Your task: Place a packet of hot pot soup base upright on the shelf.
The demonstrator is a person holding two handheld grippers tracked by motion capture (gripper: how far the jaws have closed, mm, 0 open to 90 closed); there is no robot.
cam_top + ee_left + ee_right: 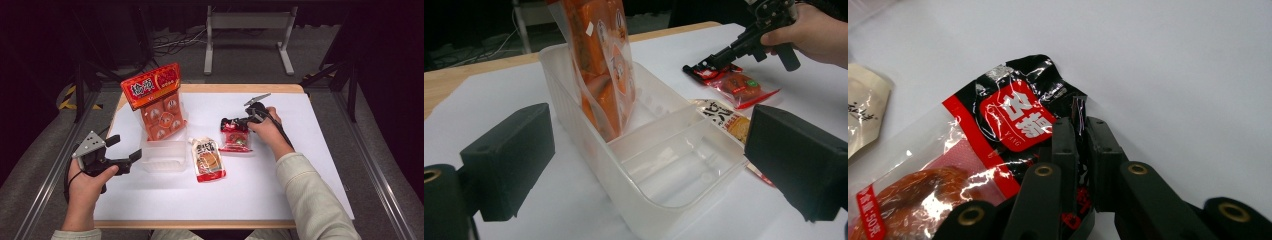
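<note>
1. Red snack pouch (948, 165) lies flat on the table (300, 150), right of the clear bin (162, 157); right gripper (1078, 132) pinches only its black top seal.
2. Risk: thin film slips or tears on lift; pouch swings.
3. Left gripper (644, 165) gapes, holding nothing; bin unsteadied, could tip.

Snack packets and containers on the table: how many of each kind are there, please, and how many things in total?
Snack packets: 3 – the big orange bag standing in the box, the beige pouch lying flat, and the small red-and-black packet pinched by the right gripper.
Clear plastic boxes: 1 – the divided box.
Total: 4
</note>
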